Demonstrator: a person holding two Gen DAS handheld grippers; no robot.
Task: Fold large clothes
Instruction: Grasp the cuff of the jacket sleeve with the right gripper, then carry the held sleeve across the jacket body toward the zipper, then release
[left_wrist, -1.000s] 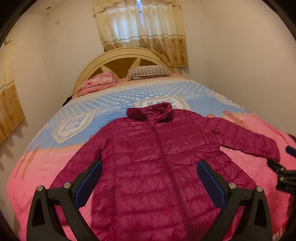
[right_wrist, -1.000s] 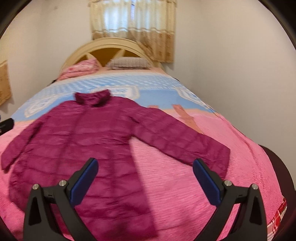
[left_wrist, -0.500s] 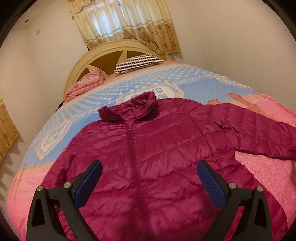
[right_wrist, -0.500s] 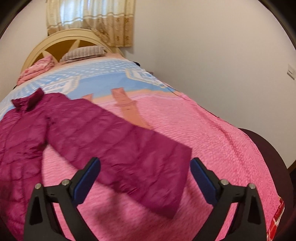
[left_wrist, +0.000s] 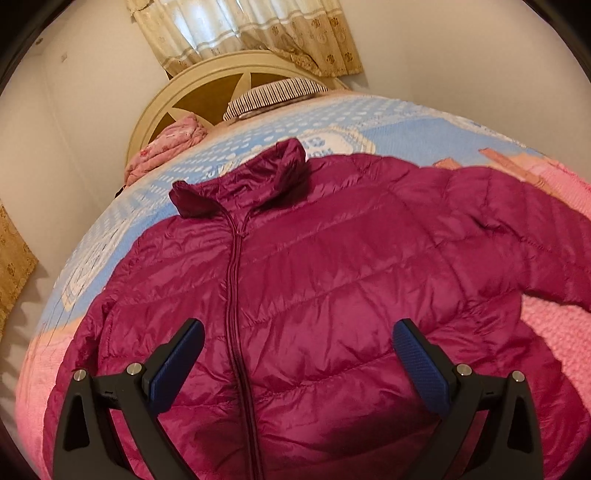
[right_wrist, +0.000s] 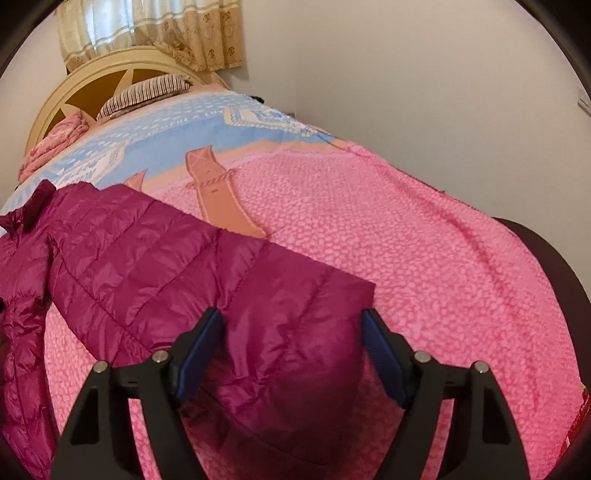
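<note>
A magenta quilted puffer jacket (left_wrist: 314, 280) lies zipped and face up on the bed, collar toward the headboard. My left gripper (left_wrist: 297, 358) is open and hovers over the jacket's chest, straddling the zipper area. In the right wrist view the jacket's outstretched sleeve (right_wrist: 207, 266) lies across the pink blanket. My right gripper (right_wrist: 293, 350) is open, with the sleeve's cuff end lying between its two fingers; the jaws are not closed on it.
The bed carries a pink and blue blanket (right_wrist: 406, 236). A striped pillow (left_wrist: 273, 94) and a folded pink quilt (left_wrist: 166, 147) lie by the cream headboard (left_wrist: 207, 85). A white wall (right_wrist: 424, 92) runs along the bed's right side. A dark footboard (right_wrist: 546, 258) is at the right.
Both grippers have moved forward and lower. The left one came closer over the jacket's chest. The right one swung right and now has the sleeve cuff between its open fingers.
</note>
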